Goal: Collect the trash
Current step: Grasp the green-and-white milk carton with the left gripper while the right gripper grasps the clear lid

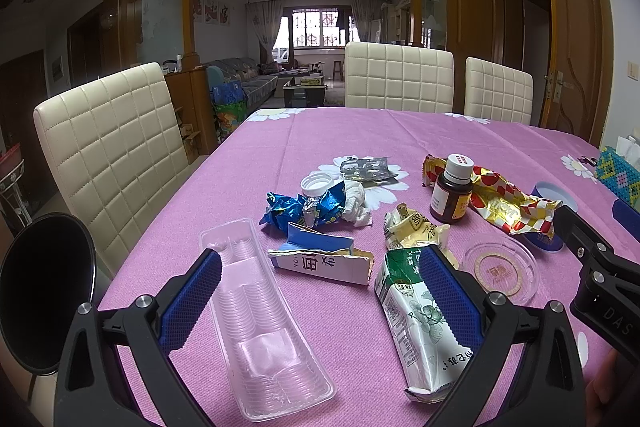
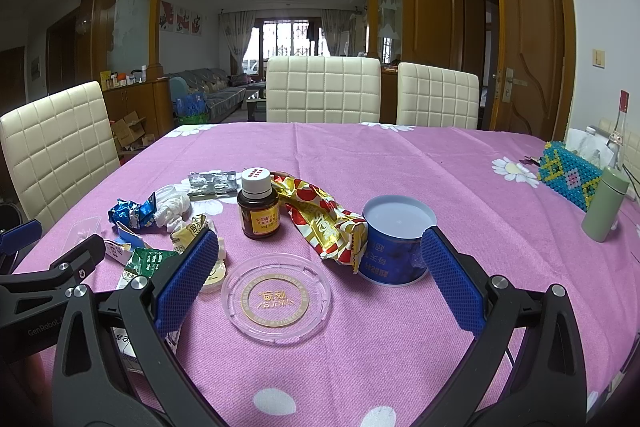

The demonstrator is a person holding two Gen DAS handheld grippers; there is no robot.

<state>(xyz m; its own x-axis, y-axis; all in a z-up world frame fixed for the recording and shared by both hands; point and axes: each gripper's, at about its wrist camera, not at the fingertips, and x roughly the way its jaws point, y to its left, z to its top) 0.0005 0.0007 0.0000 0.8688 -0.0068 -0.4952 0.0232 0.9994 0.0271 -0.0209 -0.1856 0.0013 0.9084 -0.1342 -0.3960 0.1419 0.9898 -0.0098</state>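
Left wrist view: my left gripper (image 1: 320, 291) hangs spread wide and empty, the clear plastic tray (image 1: 264, 323) lying between its fingers, long axis running away from me toward the table's far edge. My right gripper (image 2: 316, 275), equally released, brackets the round clear lid (image 2: 277, 297); remaining wrappers sit mid-table.

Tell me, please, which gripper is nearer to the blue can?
Right. The right gripper hangs open with its right finger just beside the blue can. The left gripper is open over the clear tray and green wrapper, further left.
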